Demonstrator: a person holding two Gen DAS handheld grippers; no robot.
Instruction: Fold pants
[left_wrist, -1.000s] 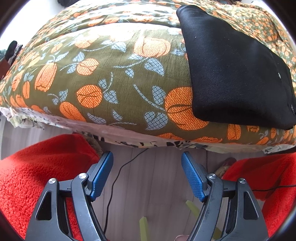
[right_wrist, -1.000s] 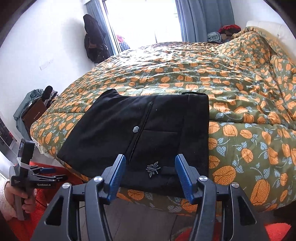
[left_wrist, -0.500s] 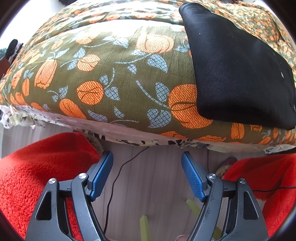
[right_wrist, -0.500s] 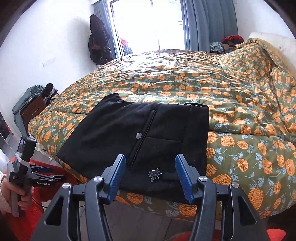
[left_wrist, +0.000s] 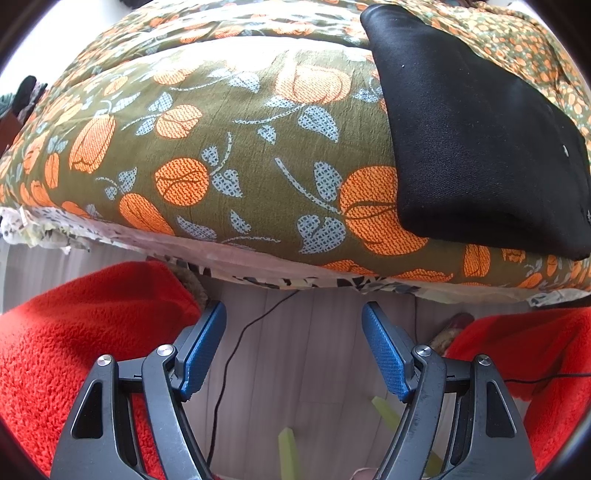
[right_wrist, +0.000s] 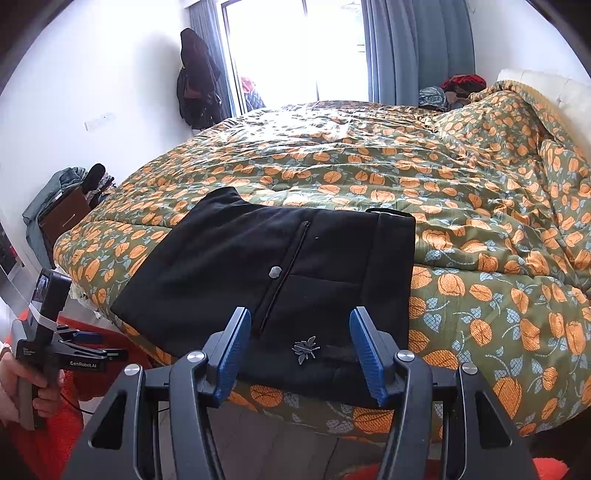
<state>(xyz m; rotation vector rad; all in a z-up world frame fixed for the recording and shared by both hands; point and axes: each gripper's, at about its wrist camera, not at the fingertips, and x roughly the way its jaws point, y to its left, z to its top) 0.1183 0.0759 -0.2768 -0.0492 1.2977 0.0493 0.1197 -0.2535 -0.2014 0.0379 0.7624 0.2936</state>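
Observation:
The black pants (right_wrist: 280, 269) lie folded in a flat rectangle near the bed's front edge, with a small silver button and a metal bee-shaped ornament on top. They also show at the upper right of the left wrist view (left_wrist: 476, 140). My right gripper (right_wrist: 300, 341) is open and empty, held in front of the bed edge just short of the pants. My left gripper (left_wrist: 293, 345) is open and empty, low beside the bed over the floor, left of the pants. It also appears in the right wrist view (right_wrist: 74, 354), held in a hand.
The bed is covered by an olive quilt (right_wrist: 461, 206) with orange flowers. Red fleece (left_wrist: 74, 339) sits on both sides of the left gripper, with a thin black cable (left_wrist: 236, 350) on the pale wood floor. Clothes hang on the far wall (right_wrist: 195, 81); a bag stands at left (right_wrist: 62, 214).
The right gripper has pulled back and risen slightly, so the pants sit lower and smaller in its view. The left gripper has drifted a little left. Both stay open.

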